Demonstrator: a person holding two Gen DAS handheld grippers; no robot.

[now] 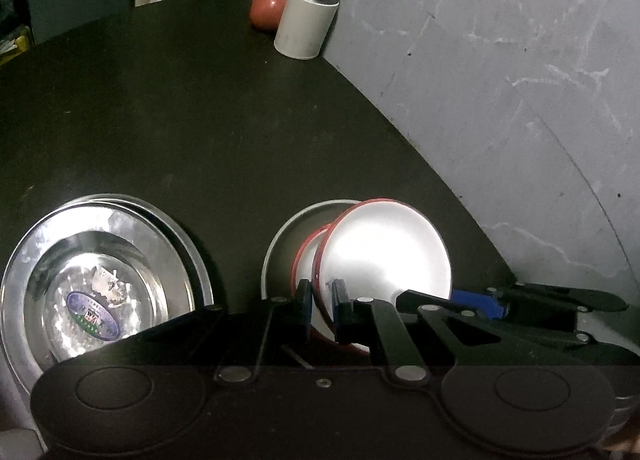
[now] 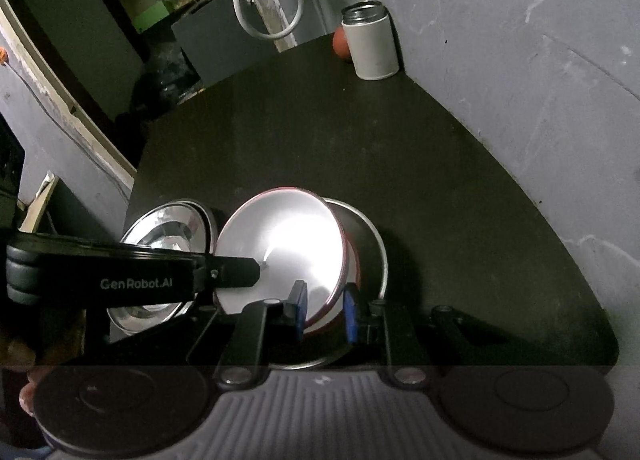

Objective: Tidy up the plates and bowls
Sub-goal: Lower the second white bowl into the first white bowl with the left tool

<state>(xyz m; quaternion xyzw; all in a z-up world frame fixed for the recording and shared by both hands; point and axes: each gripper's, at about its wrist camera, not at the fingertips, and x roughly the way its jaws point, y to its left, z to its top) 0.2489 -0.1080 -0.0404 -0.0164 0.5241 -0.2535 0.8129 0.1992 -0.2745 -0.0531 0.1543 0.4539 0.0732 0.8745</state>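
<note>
A white bowl with a red rim [image 1: 384,256] [image 2: 280,244] hangs tilted over a second red-rimmed bowl [image 1: 306,260] that sits in a steel plate [image 1: 276,240] [image 2: 376,248]. My left gripper [image 1: 322,300] is shut on the tilted bowl's near rim; in the right wrist view its finger [image 2: 240,272] reaches the bowl from the left. My right gripper [image 2: 325,310] straddles the opposite rim, one blue pad inside the bowl and one outside, with a gap showing. A stack of steel plates [image 1: 100,280] [image 2: 168,228] lies to the left.
The dark table [image 1: 200,120] [image 2: 400,160] ends at a grey wall on the right. A white open canister [image 1: 308,20] [image 2: 372,44] and a red ball [image 1: 266,10] [image 2: 339,45] stand at the far corner. A white cable [image 2: 272,32] hangs behind.
</note>
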